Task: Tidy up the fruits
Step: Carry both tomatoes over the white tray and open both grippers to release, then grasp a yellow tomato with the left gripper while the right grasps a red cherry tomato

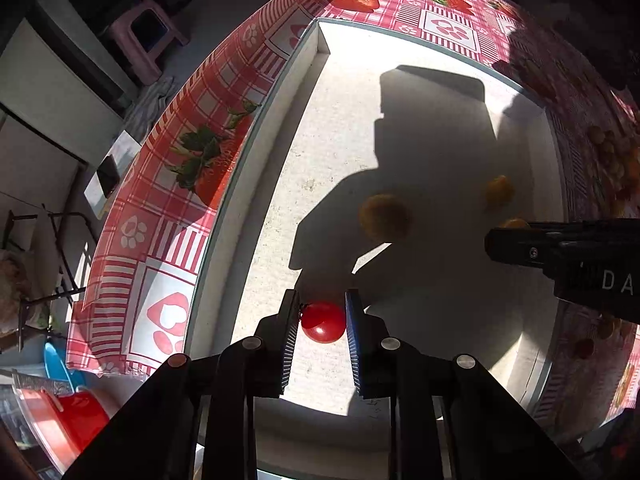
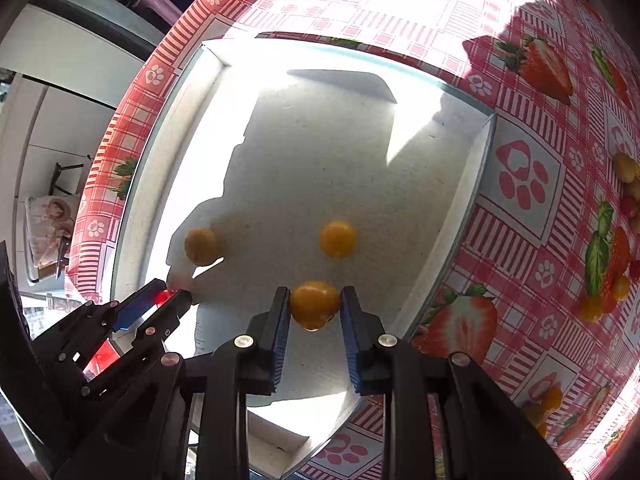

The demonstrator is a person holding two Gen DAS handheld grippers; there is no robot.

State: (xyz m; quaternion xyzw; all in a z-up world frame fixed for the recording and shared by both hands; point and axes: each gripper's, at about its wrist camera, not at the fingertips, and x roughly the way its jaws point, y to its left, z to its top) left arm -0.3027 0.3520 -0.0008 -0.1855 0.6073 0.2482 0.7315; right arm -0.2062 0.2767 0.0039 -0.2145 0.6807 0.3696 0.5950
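Hovering over the white tray [image 2: 192,80] on the strawberry-print table [image 2: 520,240], the left gripper [image 1: 322,310] has its jaws clamped narrowly on a red cherry tomato [image 1: 323,322] near the tray's left wall. The right gripper [image 2: 314,300] pinches a yellow tomato [image 2: 314,304] toward the tray's right side. Two more yellow fruits [image 2: 338,239] lie loose on the tray floor, others near the table's right edge [image 2: 626,166].
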